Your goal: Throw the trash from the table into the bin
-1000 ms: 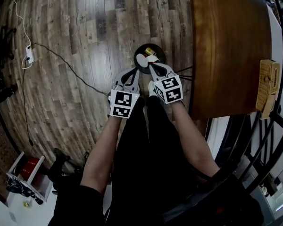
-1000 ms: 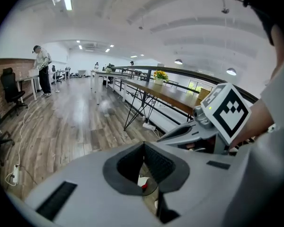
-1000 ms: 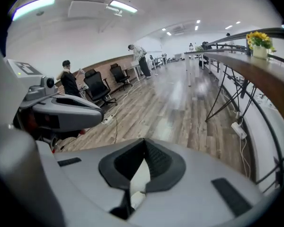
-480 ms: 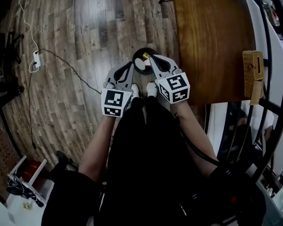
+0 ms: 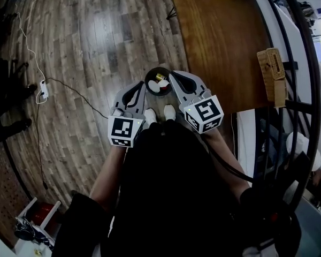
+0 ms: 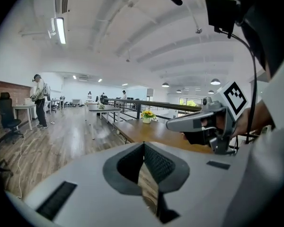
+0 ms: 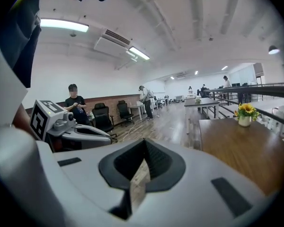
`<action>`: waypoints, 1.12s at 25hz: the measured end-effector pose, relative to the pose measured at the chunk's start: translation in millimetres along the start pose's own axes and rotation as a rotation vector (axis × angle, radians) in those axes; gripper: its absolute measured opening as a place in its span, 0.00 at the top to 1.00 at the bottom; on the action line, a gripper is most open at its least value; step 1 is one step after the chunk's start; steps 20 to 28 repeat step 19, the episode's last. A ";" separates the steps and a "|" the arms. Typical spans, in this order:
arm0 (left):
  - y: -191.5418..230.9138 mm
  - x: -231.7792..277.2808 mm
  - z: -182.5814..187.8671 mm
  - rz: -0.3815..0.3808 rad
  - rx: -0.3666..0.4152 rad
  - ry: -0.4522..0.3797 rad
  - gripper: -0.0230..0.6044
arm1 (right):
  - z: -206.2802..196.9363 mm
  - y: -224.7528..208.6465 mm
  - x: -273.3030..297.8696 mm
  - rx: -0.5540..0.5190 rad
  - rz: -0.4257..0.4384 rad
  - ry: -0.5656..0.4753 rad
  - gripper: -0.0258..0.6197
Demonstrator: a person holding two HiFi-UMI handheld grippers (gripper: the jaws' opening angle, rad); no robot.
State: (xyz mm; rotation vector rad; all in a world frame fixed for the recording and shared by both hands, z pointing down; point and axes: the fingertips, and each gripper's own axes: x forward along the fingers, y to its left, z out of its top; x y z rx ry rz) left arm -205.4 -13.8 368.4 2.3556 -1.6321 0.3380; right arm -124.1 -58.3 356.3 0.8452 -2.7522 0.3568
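Wooden desk (image 5: 219, 42) shows no litter, the trash (image 5: 156, 83) lies in the bin (image 5: 160, 69) on the floor (image 5: 96, 47) below the left gripper (image 5: 140, 85) and right gripper (image 5: 174, 75), both with fingers together and empty, so dropping looks finished and next comes checking the desk for leftovers.

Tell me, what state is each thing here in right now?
bin: upright on the floor, open, trash inside.
left gripper: jaws shut, empty.
right gripper: jaws shut, empty.
table: carries a basket and a flowerpot.
flowerpot: upright.
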 end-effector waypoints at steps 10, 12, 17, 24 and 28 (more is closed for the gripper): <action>-19.2 -18.4 32.4 -0.018 0.042 -0.056 0.95 | 37.6 0.6 -42.1 -0.053 -0.045 -0.085 0.94; -24.3 -18.9 34.1 -0.026 0.050 -0.058 0.95 | 38.3 -0.5 -46.1 -0.060 -0.051 -0.087 0.94; -30.3 -20.5 32.4 -0.032 0.052 -0.053 0.95 | 31.8 -0.2 -48.5 -0.061 -0.054 -0.071 0.94; -32.2 -21.2 31.2 -0.036 0.053 -0.051 0.95 | 29.0 -0.2 -49.6 -0.059 -0.057 -0.066 0.94; -32.2 -21.2 31.2 -0.036 0.053 -0.051 0.95 | 29.0 -0.2 -49.6 -0.059 -0.057 -0.066 0.94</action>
